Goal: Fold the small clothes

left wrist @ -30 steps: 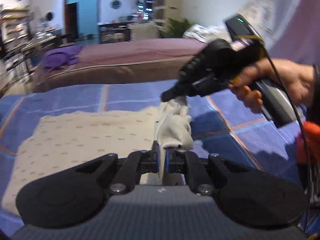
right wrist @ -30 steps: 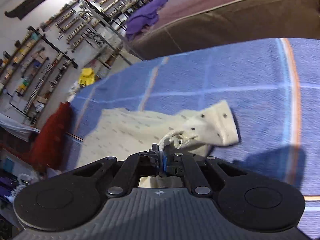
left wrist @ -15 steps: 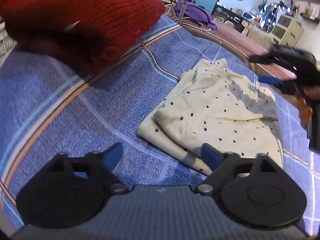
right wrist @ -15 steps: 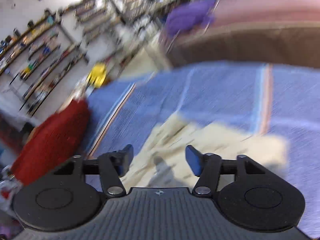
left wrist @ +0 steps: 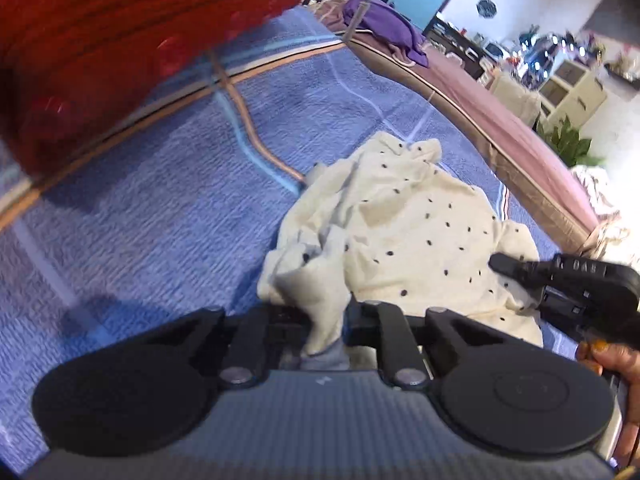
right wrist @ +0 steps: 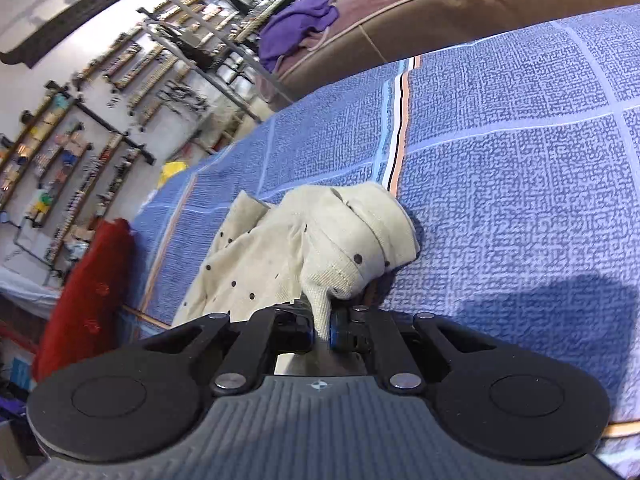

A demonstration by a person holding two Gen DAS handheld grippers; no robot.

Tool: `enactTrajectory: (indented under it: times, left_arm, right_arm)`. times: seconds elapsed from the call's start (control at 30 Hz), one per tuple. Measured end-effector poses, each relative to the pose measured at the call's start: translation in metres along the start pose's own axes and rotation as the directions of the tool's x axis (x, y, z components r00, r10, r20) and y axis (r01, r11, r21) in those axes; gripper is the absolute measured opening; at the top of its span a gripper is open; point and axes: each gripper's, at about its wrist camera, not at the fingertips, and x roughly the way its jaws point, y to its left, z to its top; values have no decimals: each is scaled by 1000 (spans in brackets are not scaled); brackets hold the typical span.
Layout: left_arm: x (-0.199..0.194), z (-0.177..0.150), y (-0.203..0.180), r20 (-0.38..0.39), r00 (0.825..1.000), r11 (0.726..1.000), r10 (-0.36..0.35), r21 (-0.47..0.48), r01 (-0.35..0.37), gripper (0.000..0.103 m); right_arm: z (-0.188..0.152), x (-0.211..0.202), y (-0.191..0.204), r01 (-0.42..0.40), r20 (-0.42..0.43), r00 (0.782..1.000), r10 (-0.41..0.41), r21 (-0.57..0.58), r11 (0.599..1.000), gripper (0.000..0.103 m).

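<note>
A small cream garment (left wrist: 416, 224) with dark dots lies crumpled on the blue checked blanket (left wrist: 160, 216), two edges lifted.

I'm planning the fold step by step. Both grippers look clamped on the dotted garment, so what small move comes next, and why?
Probably lift both corners together and carry them over the garment. The left gripper and right gripper have just closed on bunched cream cloth, while the rest lies rumpled on the blue blanket.
</note>
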Motion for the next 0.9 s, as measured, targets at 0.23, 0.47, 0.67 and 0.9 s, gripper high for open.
enactTrajectory:
  times: [0.23,0.47,0.67,0.9]
  left_arm:
    - [-109,-11,-103,68,972,952,-223,229,203,11]
    - [-219,-99,-253,-146,805,698,-575,426,576,12]
    - [-228,-215,-361,-413,707,515,-574,490,704,14]
    - [-166,-301,-356,-463,816,583,-347,575,574,69]
  right_arm:
    - [16,-142,24,-75,216,974,71,8,997,12]
    - [-11,-417,-18,81,408,911,-59,-36,996,12]
    - [-58,-555,-91,289,446,833,-328,154,945,13]
    - [-145,-530,-222,492,270,748,-606,388,780,55]
